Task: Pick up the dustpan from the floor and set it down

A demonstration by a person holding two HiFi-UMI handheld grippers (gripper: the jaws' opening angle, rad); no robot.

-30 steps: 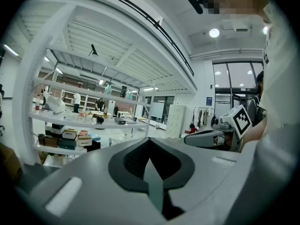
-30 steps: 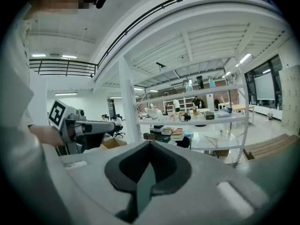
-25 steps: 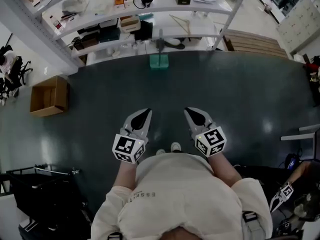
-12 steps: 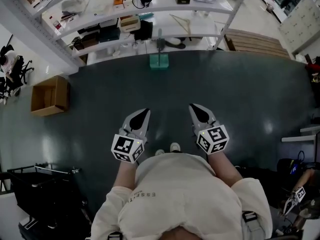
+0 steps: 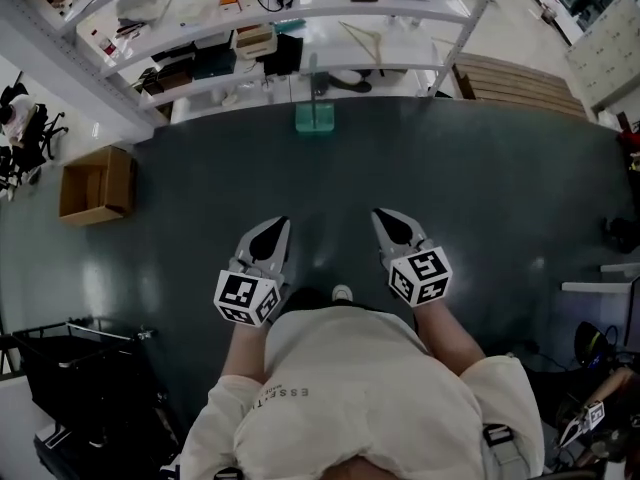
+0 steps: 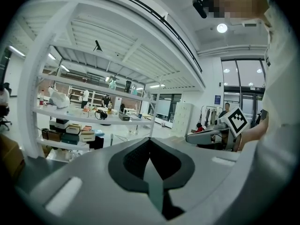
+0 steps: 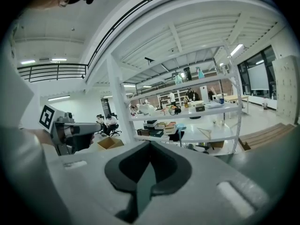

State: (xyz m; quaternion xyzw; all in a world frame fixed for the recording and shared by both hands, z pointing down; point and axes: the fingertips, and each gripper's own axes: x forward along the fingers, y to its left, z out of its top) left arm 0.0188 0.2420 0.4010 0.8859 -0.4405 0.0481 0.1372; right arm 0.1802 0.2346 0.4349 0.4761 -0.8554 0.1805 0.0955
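The teal dustpan (image 5: 316,119) stands on the dark floor in front of the white shelf rack, its thin handle upright; it is far ahead of both grippers in the head view. My left gripper (image 5: 279,224) and right gripper (image 5: 381,215) are held side by side in front of the person's body, well short of the dustpan. Both point forward toward the shelves. Each has its jaws closed together with nothing between them; the same shows for the left gripper (image 6: 150,142) and the right gripper (image 7: 150,145) in their own views.
A white shelf rack (image 5: 300,13) full of boxes and small items lines the far side. An open cardboard box (image 5: 95,186) sits at the left, a wooden pallet (image 5: 515,83) at the far right, a black cart (image 5: 80,378) at the lower left.
The person has stepped forward: the shelves and dustpan sit slightly higher in the head view. Both grippers drifted a little with the body and stay closed; only one shoe shows now.
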